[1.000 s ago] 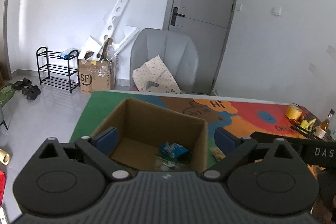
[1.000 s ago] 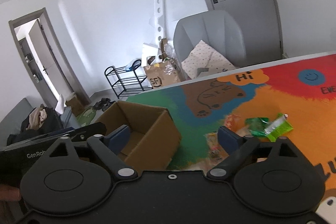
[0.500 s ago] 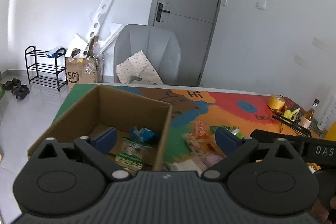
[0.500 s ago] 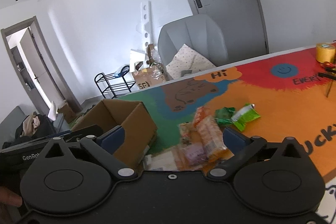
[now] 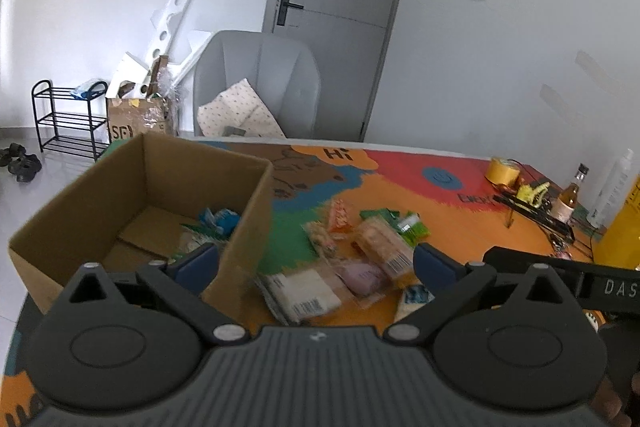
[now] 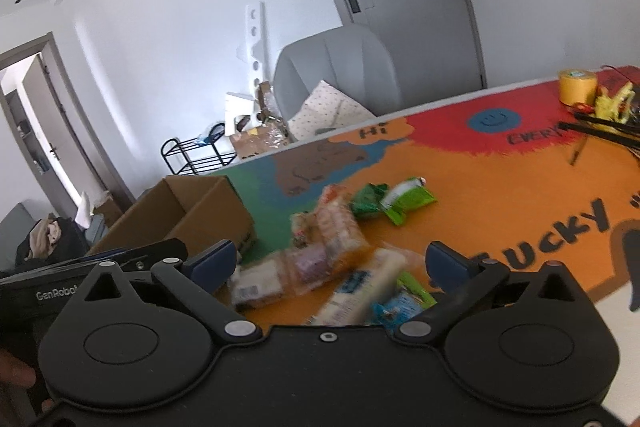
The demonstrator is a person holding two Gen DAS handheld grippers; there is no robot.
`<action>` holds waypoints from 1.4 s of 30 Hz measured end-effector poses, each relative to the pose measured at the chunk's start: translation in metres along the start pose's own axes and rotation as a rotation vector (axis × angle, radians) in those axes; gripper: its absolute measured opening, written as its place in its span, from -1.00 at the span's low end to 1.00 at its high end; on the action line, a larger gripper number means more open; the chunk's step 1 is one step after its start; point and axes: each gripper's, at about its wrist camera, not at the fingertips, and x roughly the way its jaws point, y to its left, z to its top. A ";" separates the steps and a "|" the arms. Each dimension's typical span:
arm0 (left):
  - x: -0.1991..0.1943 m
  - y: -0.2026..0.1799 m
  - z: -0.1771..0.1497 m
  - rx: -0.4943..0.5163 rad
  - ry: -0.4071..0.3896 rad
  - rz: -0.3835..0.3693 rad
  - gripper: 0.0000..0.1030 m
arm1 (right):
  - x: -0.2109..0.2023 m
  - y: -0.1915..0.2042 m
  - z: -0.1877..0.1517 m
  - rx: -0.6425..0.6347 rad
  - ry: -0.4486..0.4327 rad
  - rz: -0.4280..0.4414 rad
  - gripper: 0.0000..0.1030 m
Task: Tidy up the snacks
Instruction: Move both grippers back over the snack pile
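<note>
Shifted since a second ago: both wrist views have swung rightward off the cardboard box, which then sat centred between the left fingers and now stands at left, with the loose snack pile brought between both pairs of fingers. Left gripper: fingers spread wide, nothing held, hovering above the bench over the pile and the box's right wall. Right gripper: fingers likewise wide apart and empty, above the same pile. Box: open-topped, on the green end of the bench's coloured mat, holding a blue packet and pale wrappers against its right wall. Pile, just right of the box: white barcoded pack, lilac pack, orange-pink packs, green packets at the far edge. Left view alone shows the box interior, a brown bottle and a white bottle at the bench's far right. Right view alone shows the box from outside only, the mat's black lettering, a blue-green packet nearest the camera, an open doorway and the left gripper's body at left. Common to both: yellow tape roll, grey chair, grey door, black rack.
</note>
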 end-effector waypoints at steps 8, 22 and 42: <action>0.006 -0.015 -0.016 0.003 0.035 -0.013 0.99 | -0.008 -0.021 -0.013 0.021 0.026 -0.024 1.00; 0.027 -0.033 -0.041 0.001 0.095 -0.067 0.73 | 0.003 -0.043 -0.032 0.028 0.102 -0.039 0.69; 0.080 -0.041 -0.045 0.012 0.219 -0.121 0.31 | 0.059 -0.060 -0.025 0.098 0.170 -0.037 0.27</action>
